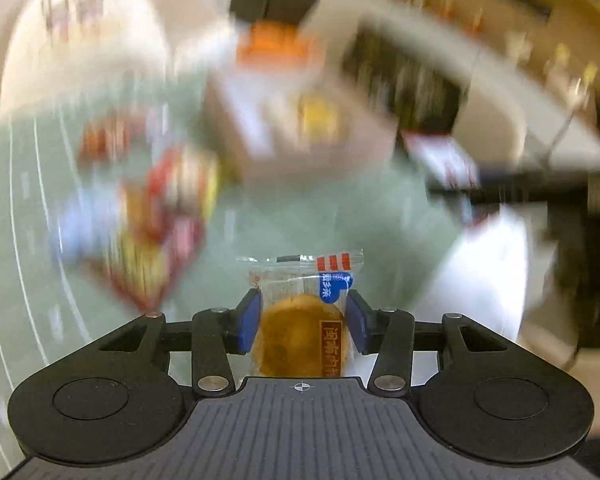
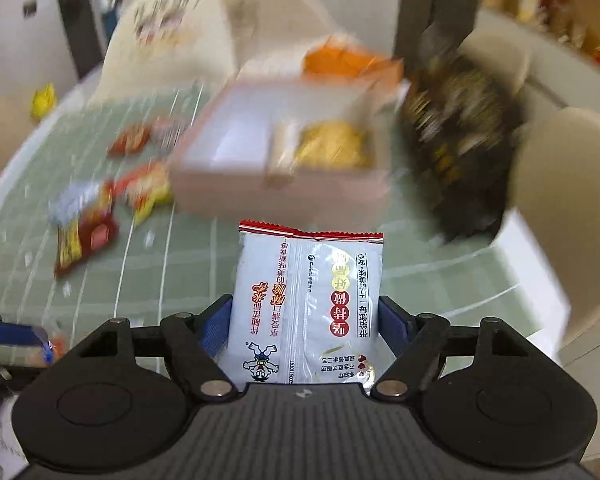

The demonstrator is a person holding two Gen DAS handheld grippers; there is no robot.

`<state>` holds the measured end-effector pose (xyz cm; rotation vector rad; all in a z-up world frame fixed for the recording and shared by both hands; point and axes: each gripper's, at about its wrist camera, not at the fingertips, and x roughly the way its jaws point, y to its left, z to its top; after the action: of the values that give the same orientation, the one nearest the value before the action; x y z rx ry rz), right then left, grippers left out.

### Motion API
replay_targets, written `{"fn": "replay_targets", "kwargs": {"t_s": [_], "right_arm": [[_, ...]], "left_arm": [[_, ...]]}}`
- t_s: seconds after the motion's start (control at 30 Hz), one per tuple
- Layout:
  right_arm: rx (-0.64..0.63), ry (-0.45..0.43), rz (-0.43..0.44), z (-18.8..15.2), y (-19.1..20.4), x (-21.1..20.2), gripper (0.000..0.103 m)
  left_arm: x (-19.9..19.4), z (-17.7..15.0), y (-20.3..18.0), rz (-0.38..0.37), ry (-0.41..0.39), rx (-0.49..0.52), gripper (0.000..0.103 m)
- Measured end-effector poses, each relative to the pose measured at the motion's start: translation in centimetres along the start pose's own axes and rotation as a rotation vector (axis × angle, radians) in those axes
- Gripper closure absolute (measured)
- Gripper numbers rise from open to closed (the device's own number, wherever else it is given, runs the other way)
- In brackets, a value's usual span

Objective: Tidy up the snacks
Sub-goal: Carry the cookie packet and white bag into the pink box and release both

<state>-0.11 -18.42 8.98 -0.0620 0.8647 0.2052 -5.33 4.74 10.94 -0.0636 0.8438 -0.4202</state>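
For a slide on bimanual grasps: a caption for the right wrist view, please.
Right gripper clamps a white snack packet above the green mat, a blurred divided box ahead.

Tabletop (image 2: pixel 188 264): round, covered by a pale green mat with white grid lines.
Chairs: a cream seat back (image 2: pixel 572 208) stands just beside the right edge; another (image 2: pixel 496 60) sits farther back.
Pillar (image 2: pixel 436 0): dark, upright, behind the tabletop.
Shelves (image 1: pixel 540 4): wooden, blurred, along the far right.
Wall (image 2: pixel 16 40): off-white, at left.
Light: soft, even.
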Motion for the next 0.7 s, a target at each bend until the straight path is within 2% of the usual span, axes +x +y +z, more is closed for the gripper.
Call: {"fn": "replay_targets", "kwargs": {"t_s": [0.1,0.17,0.23,0.3,0.37,0.4,0.53,0.6,0.7], "right_arm": [[0.061,-0.101,-0.022,1.6,-2.1,-2.9,0.027],[0.098,-0.14,-0.028,2.4,-3.1,-4.0,0.027],[0.121,-0.153,-0.04,2.7,-3.5,-4.3,0.027],[0.135,-0.139,-0.041,2.6,-3.5,-4.1,0.027],[0.136,-0.117,-0.038,2.4,-3.3,-3.7,0.027],[0.135,-0.108,-0.041,2.2,-3.2,-3.7,0.027],[0.12,-0.098,-0.054,2.3,-3.2,-3.7,0.027],[0.119,-0.102,-0.045,3.5,-3.2,-3.2,0.027],[0.105,-0.123,0.021,7.1,-3.2,-1.4,0.027]], "left_arm": [[-0.7,5.9,0.5,-0.008,-0.171,-0.023,0.052],[0.4,9.1,1.2,-0.023,-0.245,-0.057,0.052],[2.4,11.7,2.0,-0.065,-0.283,-0.117,0.052],[6.3,14.0,3.4,-0.136,-0.249,-0.187,0.049],[10.7,14.9,4.3,-0.105,-0.145,-0.225,0.05],[11.9,14.6,4.7,-0.081,-0.125,-0.239,0.05],[11.6,11.8,5.3,-0.131,-0.173,-0.28,0.051],[11.3,10.6,5.4,-0.134,-0.138,-0.247,0.051],[11.4,9.2,5.0,-0.126,-0.072,-0.158,0.051]]}}
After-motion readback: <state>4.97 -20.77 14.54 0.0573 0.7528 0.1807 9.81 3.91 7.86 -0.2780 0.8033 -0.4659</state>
